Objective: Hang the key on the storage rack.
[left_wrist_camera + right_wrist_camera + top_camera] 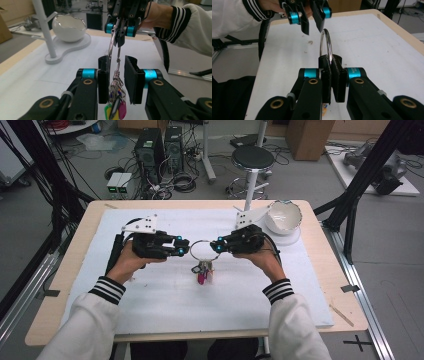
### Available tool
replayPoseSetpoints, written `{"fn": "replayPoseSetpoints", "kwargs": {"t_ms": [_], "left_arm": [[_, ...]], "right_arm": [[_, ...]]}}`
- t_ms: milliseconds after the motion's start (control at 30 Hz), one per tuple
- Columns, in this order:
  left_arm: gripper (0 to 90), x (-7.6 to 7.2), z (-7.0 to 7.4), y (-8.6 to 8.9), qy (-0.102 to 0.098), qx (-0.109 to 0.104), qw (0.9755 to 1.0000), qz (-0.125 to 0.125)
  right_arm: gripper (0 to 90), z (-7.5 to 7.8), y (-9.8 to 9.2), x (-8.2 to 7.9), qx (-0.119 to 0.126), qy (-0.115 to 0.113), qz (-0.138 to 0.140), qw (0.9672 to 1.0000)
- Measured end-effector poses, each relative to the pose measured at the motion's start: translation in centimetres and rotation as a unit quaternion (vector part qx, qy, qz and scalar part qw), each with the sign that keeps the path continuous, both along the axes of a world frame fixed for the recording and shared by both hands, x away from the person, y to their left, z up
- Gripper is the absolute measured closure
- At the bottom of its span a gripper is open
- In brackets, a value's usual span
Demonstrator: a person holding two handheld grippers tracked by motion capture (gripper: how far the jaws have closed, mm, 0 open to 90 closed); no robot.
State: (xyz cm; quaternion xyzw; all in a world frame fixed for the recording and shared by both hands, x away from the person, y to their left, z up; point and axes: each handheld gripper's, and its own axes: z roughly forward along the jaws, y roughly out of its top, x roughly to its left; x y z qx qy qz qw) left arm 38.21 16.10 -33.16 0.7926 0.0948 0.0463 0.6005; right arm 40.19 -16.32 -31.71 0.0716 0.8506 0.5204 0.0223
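High view looks down on the surface (150,315), which has a white mat on it, and both claws meet near its middle. The left claw (181,246) comes from 9 o'clock and the right claw (216,246) from 3 o'clock, and the metal ring (202,251) is between their tips. Under the ring, at 6 o'clock, a bunch of keys and coloured tags (204,273) hangs down to the mat. At 1 o'clock from the ring a white broken-shell bowl (283,218) sits on a white stand (248,195).

Right gripper view shows what the high view cannot: the right claw (333,75) has its jaws pressed together on the ring (326,42), which rises upright out of them toward 12 o'clock. The left claw (313,21) is seen at the top of this view with a clear gap between its jaws, just at the upper arc of the ring.

Left gripper view gives the other side. The left claw (117,75) has its jaws partly apart, and the ring wire (112,42) passes between them close to the left jaw; whether it touches that jaw I cannot tell. The keys and tags (116,107) hang at 6 o'clock between the jaws. At 12 o'clock the right claw (120,30) pinches the ring
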Motion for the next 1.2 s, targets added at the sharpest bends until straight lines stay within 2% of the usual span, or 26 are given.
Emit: {"fn": "replayPoseSetpoints", "kwargs": {"t_ms": [133,233,333,400,467,567,667,767,900,1200], "left_arm": [[54.4,-0.5,0.1,1.5,-0.016,0.003,0.9993,0.033],[39.1,-1.1,-0.2,3.1,-0.029,0.006,0.9966,0.076],[29.4,-1.7,-0.9,4.8,-0.037,0.006,0.9935,0.108],[23.3,-2.1,-1.4,5.9,-0.041,0.005,0.9903,0.132],[14.2,-2.5,-1.9,7.0,-0.038,0.001,0.9881,0.149],[7.4,-3.2,-2.4,8.7,-0.041,-0.009,0.9853,0.165],[5.5,-3.8,-2.7,9.9,-0.044,-0.011,0.9823,0.182],[3.3,-4.5,-3.1,10.8,-0.048,-0.002,0.9787,0.200],[1.7,-5.1,-3.6,11.7,-0.046,-0.003,0.9764,0.211],[1.7,-6.7,-5.8,13.1,-0.044,-0.017,0.9690,0.243]], "right_arm": [[88.0,0.3,-1.4,0.2,0.008,0.000,-0.023,0.9997],[88.0,0.7,-2.7,0.4,0.024,-0.001,-0.041,0.9989],[88.0,1.0,-3.9,0.8,0.037,-0.002,-0.059,0.9976],[88.0,1.2,-4.6,1.1,0.041,0.003,-0.074,0.9964],[88.0,1.5,-5.3,1.4,0.044,0.001,-0.086,0.9953],[88.0,1.9,-6.0,1.9,0.044,0.003,-0.103,0.9937],[88.0,2.2,-6.6,2.4,0.047,0.001,-0.117,0.9921],[88.0,2.2,-7.2,2.9,0.046,0.001,-0.132,0.9902],[88.0,2.4,-7.9,3.5,0.045,-0.003,-0.151,0.9874],[88.0,2.8,-10.0,5.0,0.056,0.000,-0.203,0.9775]]}}
